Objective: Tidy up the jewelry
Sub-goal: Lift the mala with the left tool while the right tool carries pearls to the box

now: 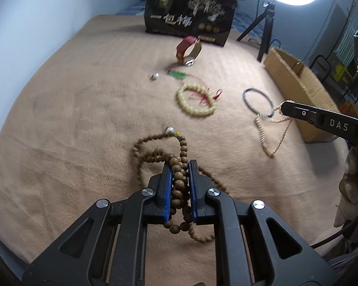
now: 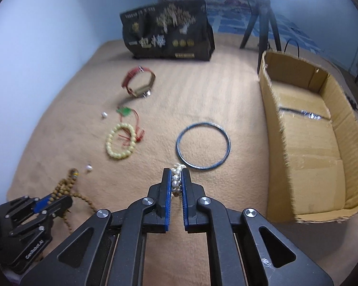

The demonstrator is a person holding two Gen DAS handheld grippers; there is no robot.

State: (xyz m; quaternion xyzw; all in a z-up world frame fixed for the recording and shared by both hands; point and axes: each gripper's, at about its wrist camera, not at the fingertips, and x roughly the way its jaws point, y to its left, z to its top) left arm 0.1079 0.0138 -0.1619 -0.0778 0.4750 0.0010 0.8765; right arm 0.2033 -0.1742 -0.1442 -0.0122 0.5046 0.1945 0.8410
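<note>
left wrist view: the left gripper, at lower centre, was clamped on a bunch of brown wooden beads; the loops trailed onto the tan blanket. at right, the right gripper gripped a pearl strand.

right wrist view: the right gripper was closed on the pearl strand, left of the cardboard box. the trailing strands could snag the dark ring, or slip out in transit.
</note>
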